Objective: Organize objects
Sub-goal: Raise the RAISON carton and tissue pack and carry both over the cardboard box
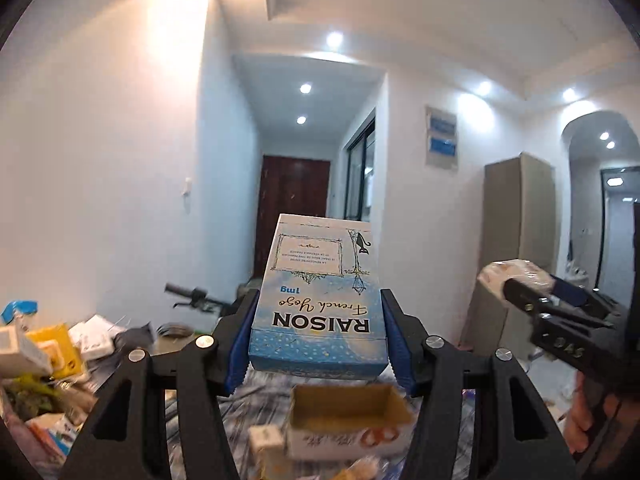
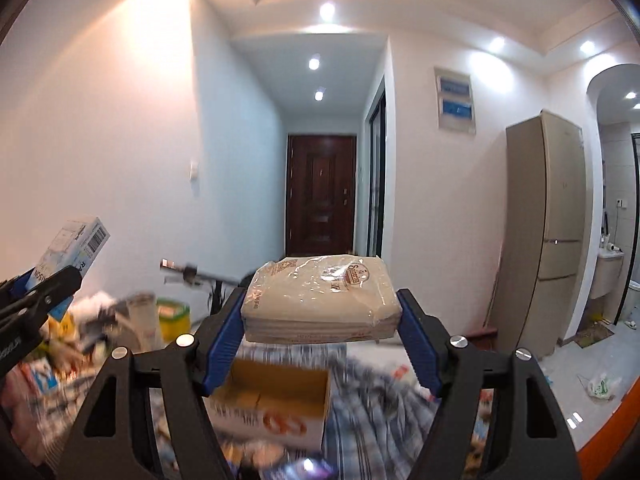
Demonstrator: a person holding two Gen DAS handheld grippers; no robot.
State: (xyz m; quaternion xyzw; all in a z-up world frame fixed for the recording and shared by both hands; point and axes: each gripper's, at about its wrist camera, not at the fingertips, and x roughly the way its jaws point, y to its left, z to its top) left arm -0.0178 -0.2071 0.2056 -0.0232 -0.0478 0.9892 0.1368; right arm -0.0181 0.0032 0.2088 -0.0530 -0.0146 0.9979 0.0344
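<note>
1. The left gripper [image 1: 318, 340] is closed on a blue RAISON French Yogo box [image 1: 318, 300], its blue pads pressing the box's two long sides; the box is held aloft, printed face toward the camera and upside down.
2. The right gripper [image 2: 320, 320] is clamped on a plastic-wrapped pack of beige tissues [image 2: 322, 300], held flat and clear of the surface.
3. Below both grippers sits an open cardboard box [image 1: 348, 412], top flaps open and seemingly empty, on a striped blue-and-white cloth [image 2: 372, 412]. A blurred heap of assorted packages [image 1: 44, 352] lies to the left.
4. Judged from this, the step in hand is carrying: both items are lifted and neither is yet placed.
5. The next move likely calls for lowering one item at a time into the cardboard box, levelling it over the opening before the jaws part, so the two grippers do not crowd each other at the rim.
</note>
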